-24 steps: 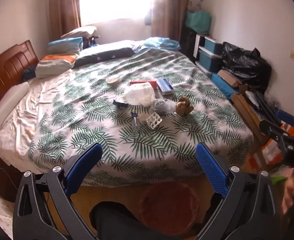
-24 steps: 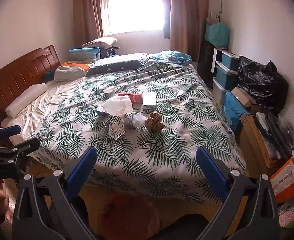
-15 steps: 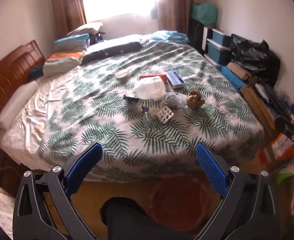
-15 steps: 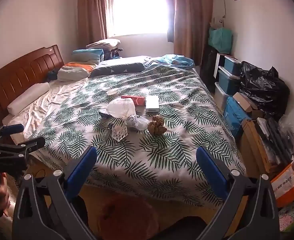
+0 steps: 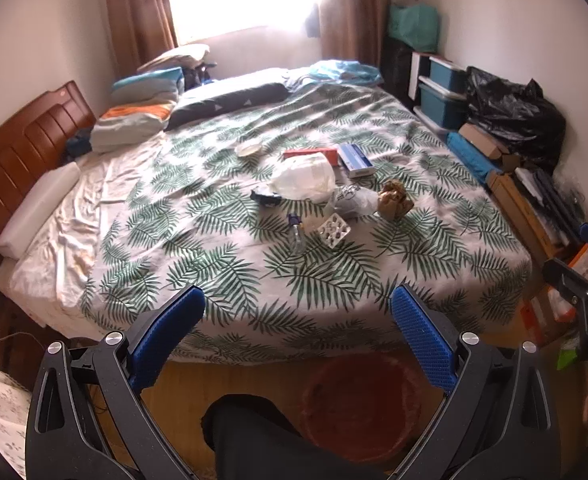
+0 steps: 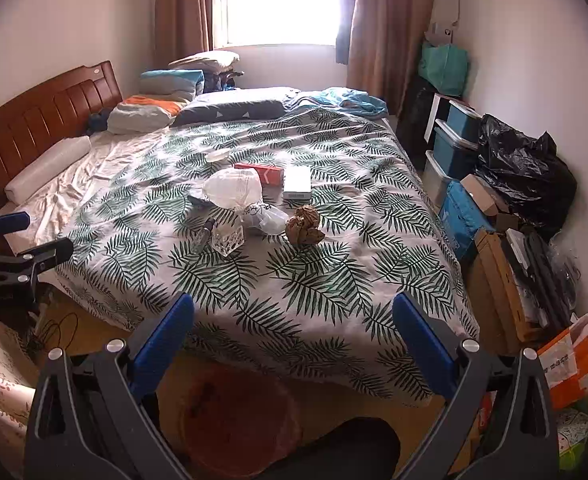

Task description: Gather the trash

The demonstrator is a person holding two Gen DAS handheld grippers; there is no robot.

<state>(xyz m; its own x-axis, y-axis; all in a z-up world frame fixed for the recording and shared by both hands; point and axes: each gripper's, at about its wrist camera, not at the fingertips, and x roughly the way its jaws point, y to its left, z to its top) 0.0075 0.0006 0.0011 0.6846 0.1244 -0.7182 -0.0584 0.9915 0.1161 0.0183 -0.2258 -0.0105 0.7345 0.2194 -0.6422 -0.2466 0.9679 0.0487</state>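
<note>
Trash lies in the middle of the leaf-print bed point(image 5: 222, 248): a white plastic bag point(image 5: 304, 178), a crumpled brown paper ball point(image 5: 394, 200), a clear wrapper point(image 5: 354, 200), a small bottle point(image 5: 296, 232), a blister tray point(image 5: 334, 232), a red box point(image 5: 312, 154) and a blue-white box point(image 5: 356, 160). The same pile shows in the right wrist view, with the bag point(image 6: 234, 190) and paper ball point(image 6: 304, 226). My left gripper point(image 5: 296, 320) is open and empty, well short of the pile. My right gripper point(image 6: 292, 322) is open and empty too. A reddish-brown bin point(image 5: 364, 404) stands on the floor below them.
Pillows and folded bedding point(image 5: 142, 104) lie by the wooden headboard point(image 5: 22, 152). Blue storage boxes point(image 5: 442, 96), a black rubbish bag point(image 5: 514, 116) and cardboard boxes point(image 5: 522, 208) line the right wall. An orange bag point(image 6: 574, 360) sits at the bed's foot. My leg point(image 5: 250, 440) is below.
Both grippers have tilted and risen slightly, so the bed and trash pile sit a little differently in view. Both stay open and empty. Nothing on the bed has moved.
</note>
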